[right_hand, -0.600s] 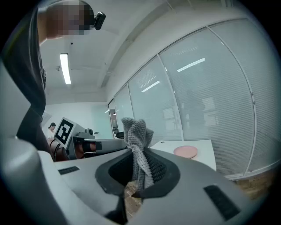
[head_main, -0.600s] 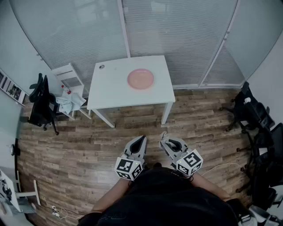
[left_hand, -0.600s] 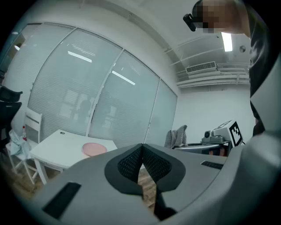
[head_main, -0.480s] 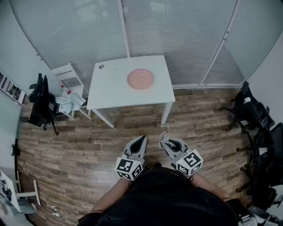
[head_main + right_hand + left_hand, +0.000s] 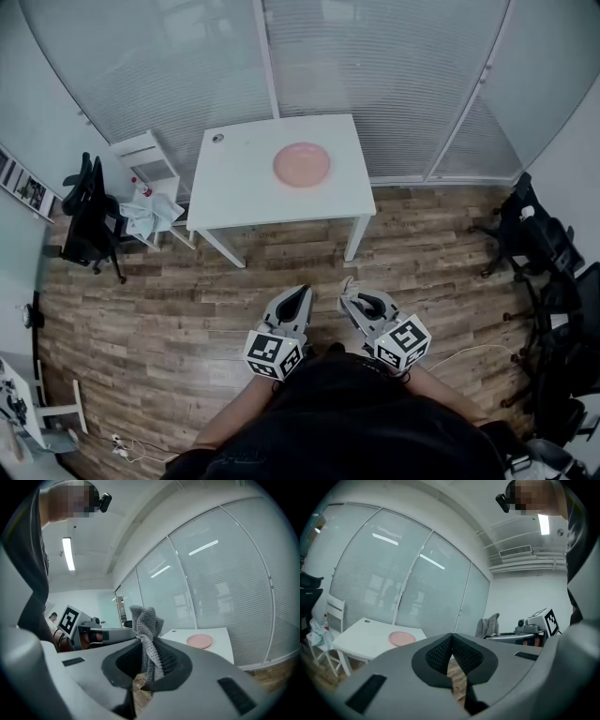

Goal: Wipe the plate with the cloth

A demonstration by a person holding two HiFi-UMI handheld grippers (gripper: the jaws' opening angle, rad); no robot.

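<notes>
— Wood-plank floor (image 5: 169, 319) underfoot, white rectangular table (image 5: 234, 187) well ahead. Anything changed?
— Barely; only the view nudged. The round pink plate (image 5: 301, 164) sits untouched there. The right gripper (image 5: 149, 660) clenches the grey knitted cloth (image 5: 145, 620), and the left gripper (image 5: 451, 641) is closed, empty. I'd say wiping hasn't begun.
</notes>
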